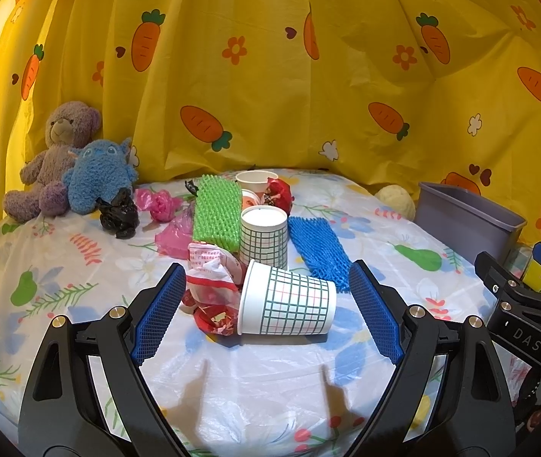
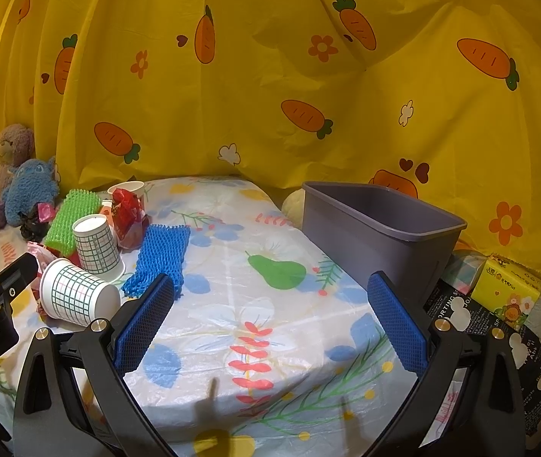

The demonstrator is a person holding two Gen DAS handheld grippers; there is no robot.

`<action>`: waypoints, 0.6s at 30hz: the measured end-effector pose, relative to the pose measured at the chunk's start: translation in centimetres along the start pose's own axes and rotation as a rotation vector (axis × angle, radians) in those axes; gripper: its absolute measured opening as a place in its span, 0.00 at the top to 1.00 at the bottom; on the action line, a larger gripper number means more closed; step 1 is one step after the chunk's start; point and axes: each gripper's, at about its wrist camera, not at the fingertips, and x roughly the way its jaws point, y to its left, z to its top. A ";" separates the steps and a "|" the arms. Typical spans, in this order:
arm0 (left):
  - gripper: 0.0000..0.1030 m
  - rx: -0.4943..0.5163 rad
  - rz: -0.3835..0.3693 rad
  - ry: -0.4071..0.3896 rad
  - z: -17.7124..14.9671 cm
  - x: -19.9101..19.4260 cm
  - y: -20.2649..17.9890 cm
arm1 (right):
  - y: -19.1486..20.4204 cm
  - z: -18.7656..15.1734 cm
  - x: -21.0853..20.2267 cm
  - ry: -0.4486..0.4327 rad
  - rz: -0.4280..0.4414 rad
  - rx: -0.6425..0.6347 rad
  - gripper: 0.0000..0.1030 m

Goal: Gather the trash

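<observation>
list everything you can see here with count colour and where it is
grid-patterned paper cups: two, white-green, near pile; one on its side
plain paper cup: one, white, back of pile
foam net sleeves: two, green and blue, flanking the cups
crumpled plastic bags: black, pink, red, scattered in pile
plastic bin: one, grey, right table edge
plush toys: two, blue and brown, far left
tissue pack: one, yellow, beside bin
left gripper: open
right gripper: open

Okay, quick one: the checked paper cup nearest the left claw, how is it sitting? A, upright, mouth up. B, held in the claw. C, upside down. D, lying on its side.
D: the nearest checked paper cup lies on its side on the floral tablecloth, untouched between the open left claw pads.
</observation>
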 end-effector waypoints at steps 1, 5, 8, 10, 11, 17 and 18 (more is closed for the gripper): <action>0.16 0.001 0.001 -0.001 0.0 0.0 0.1 | 0.0 0.0 0.0 -0.001 0.000 0.000 0.05; 0.16 0.003 -0.002 0.002 -0.2 0.3 -0.2 | -0.1 0.0 0.1 0.000 0.001 0.000 0.05; 0.16 0.002 -0.003 0.005 -0.3 0.6 -0.3 | 0.0 0.0 0.1 -0.003 -0.001 0.000 0.05; 0.16 0.001 -0.002 0.004 -0.3 0.7 -0.3 | 0.0 0.0 0.1 -0.002 0.000 0.000 0.05; 0.16 0.001 -0.003 0.005 -0.2 0.6 -0.3 | 0.0 0.0 0.0 -0.003 0.000 0.000 0.05; 0.16 -0.002 -0.007 0.008 -0.1 0.7 -0.2 | 0.0 0.0 0.1 0.000 -0.001 0.000 0.05; 0.16 -0.002 -0.008 0.008 -0.1 0.6 -0.2 | -0.1 0.1 0.2 0.001 0.000 0.001 0.05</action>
